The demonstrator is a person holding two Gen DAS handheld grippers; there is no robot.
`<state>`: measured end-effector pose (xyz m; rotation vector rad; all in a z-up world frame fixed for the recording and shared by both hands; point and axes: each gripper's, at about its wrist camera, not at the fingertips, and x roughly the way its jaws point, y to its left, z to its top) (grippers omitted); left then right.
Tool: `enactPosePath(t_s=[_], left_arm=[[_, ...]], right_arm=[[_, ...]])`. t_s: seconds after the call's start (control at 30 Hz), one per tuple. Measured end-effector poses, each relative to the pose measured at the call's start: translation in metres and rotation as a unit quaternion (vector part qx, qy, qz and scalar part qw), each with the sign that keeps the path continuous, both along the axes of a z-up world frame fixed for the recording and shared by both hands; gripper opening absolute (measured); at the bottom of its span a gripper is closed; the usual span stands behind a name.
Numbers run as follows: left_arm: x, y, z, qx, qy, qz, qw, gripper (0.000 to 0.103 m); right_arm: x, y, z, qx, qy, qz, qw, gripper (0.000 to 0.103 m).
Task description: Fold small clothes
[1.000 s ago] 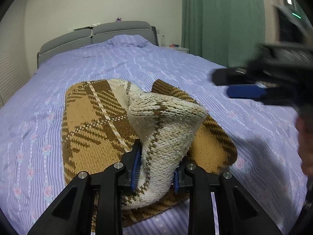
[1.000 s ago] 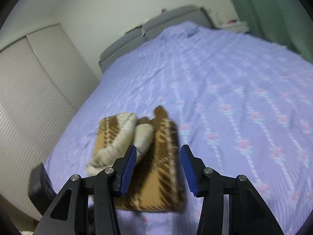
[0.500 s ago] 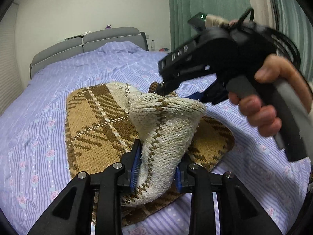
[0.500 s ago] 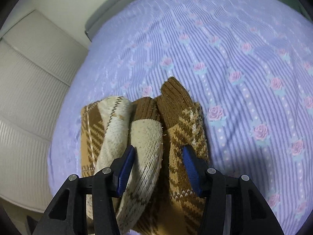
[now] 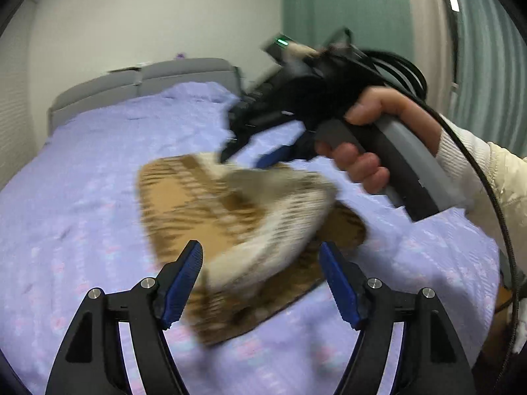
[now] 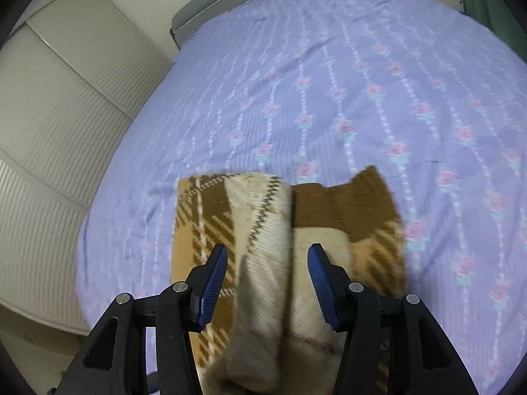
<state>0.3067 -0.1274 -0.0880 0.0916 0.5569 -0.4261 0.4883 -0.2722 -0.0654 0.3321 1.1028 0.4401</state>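
Wardrobe [image 6: 49, 125]: we see its pale slatted doors only in the right wrist view, at the far left, beside the bed.
Bed [image 5: 82, 197]: we see a lilac cover with rows of pink roses; the grey headboard [image 5: 141, 79] stands at the far end.
Left gripper [image 5: 262, 263]: we hold it low over the near edge of the bed, pointing down at a slant. Its blue pads [image 5: 184, 279] stand wide apart and have just been opening; the sweater's cream fold lies between them, and neither pad presses on it.
Sweater [image 5: 204, 210]: we see a brown, tan and cream plaid knit lying on the bed, folded over on itself, blurred in the left wrist view. The right wrist view shows what that one does not: a cream roll lying alongside a cream panel, and dark brown ribbing at the far end.
Right gripper [image 6: 266, 273]: we tip it steeply down over the sweater. Its fingers stand apart with the cream roll between them; we cannot tell whether they touch the knit.
Right hand [image 5: 378, 138]: only the left wrist view shows it, wrapped round the grey handle, with a cream sleeve [image 5: 487, 177] and a black cable [image 5: 487, 184] behind.
Curtain [image 5: 346, 16]: green, at the far right.
Writing: we can read none.
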Motion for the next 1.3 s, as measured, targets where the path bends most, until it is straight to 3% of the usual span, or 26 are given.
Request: enactPosePath(t_s=[0.13, 0.23, 0.3, 0.43, 0.5, 0.7, 0.83, 0.93, 0.97, 1.07, 1.1, 1.17, 1.3], left_arm=[[0.012, 0.029, -0.008, 0.018, 0.012, 0.032, 0.9992, 0.073], [0.021, 0.04, -0.007, 0.016, 0.015, 0.04, 0.999, 0.073], [0.024, 0.039, -0.003, 0.017, 0.009, 0.035, 0.9992, 0.073], [0.031, 0.02, -0.001, 0.019, 0.011, 0.007, 0.9997, 0.073], [0.036, 0.012, -0.005, 0.024, 0.02, 0.003, 0.9995, 0.073], [0.053, 0.011, -0.014, -0.012, 0.068, -0.014, 0.9975, 0.074], [0.064, 0.008, -0.026, -0.024, 0.104, -0.013, 0.9942, 0.076], [0.08, 0.017, -0.041, -0.05, 0.154, -0.013, 0.9867, 0.077], [0.082, 0.02, -0.043, -0.065, 0.164, -0.014, 0.9842, 0.078], [0.088, 0.028, -0.047, -0.093, 0.187, -0.012, 0.9779, 0.079], [0.088, 0.028, -0.048, -0.093, 0.186, -0.012, 0.978, 0.079], [0.085, 0.028, -0.046, -0.086, 0.178, -0.011, 0.9802, 0.079], [0.08, 0.017, -0.04, -0.063, 0.162, -0.01, 0.9847, 0.079]], right_arm=[[0.011, 0.02, -0.011, -0.026, 0.014, 0.012, 0.999, 0.053], [0.012, 0.028, -0.02, -0.038, 0.023, 0.021, 0.999, 0.026], [0.005, 0.027, -0.014, -0.036, 0.003, 0.024, 0.999, 0.021], [-0.022, 0.005, 0.022, -0.008, -0.077, 0.015, 0.997, 0.02], [-0.033, -0.001, 0.03, -0.03, -0.106, 0.016, 0.994, 0.02], [-0.034, -0.038, 0.002, -0.048, -0.081, -0.018, 0.995, 0.019], [-0.041, -0.051, -0.007, -0.058, -0.088, -0.035, 0.994, 0.019], [-0.035, -0.047, -0.022, -0.059, -0.075, -0.037, 0.995, 0.028], [-0.036, -0.05, -0.022, -0.05, -0.075, -0.045, 0.995, 0.036], [-0.052, -0.057, -0.021, -0.034, -0.074, -0.073, 0.994, 0.043], [-0.061, -0.059, -0.019, -0.031, -0.077, -0.081, 0.993, 0.045], [-0.088, -0.058, -0.014, -0.015, -0.089, -0.082, 0.993, 0.059], [-0.115, -0.055, -0.018, -0.018, -0.097, -0.079, 0.992, 0.065]])
